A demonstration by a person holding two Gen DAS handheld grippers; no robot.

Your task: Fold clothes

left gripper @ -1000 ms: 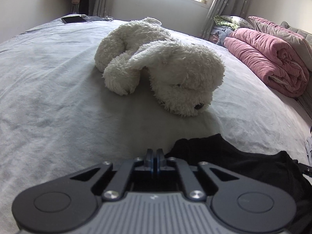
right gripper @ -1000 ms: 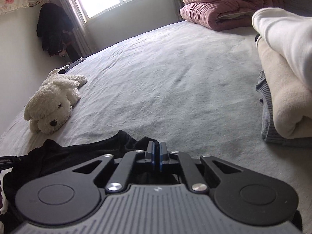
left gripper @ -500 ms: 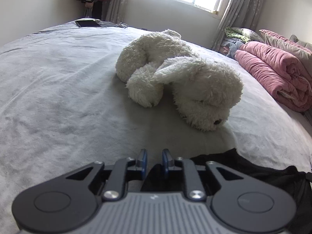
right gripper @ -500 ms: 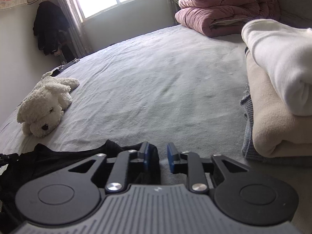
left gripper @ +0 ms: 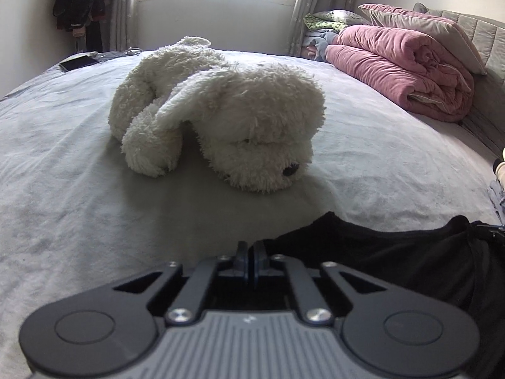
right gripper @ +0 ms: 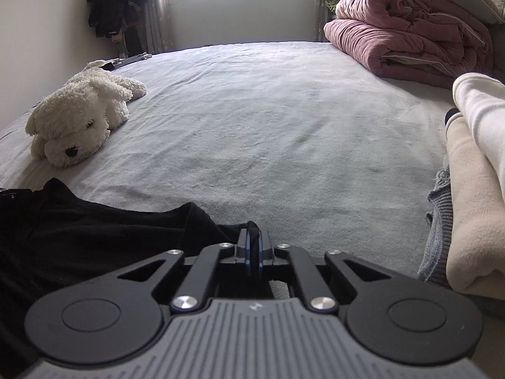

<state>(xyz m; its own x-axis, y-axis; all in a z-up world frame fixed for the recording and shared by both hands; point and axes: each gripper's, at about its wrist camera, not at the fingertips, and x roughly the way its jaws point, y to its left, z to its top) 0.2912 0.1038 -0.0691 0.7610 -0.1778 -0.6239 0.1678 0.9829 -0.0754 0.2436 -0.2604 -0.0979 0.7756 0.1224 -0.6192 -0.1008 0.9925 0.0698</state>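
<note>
A black garment (left gripper: 394, 259) lies bunched at the near edge of the grey bed (left gripper: 63, 158). My left gripper (left gripper: 251, 249) is shut at the garment's left corner, where the cloth's edge meets its fingertips. In the right wrist view the same black garment (right gripper: 94, 230) stretches off to the left. My right gripper (right gripper: 253, 240) is shut on its right corner, and a black fold pokes up between the blue pads. Most of the garment near the grippers is hidden under their bodies.
A white plush dog (left gripper: 221, 110) lies on the sheet just beyond the left gripper, also in the right wrist view (right gripper: 79, 117). A stack of folded clothes (right gripper: 473, 205) sits close on the right. A rolled pink quilt (right gripper: 404, 34) lies far right.
Both grippers opened half a second ago over the black cloth and have shut again. Both views have rolled and shifted slightly, so the window now sits level.
</note>
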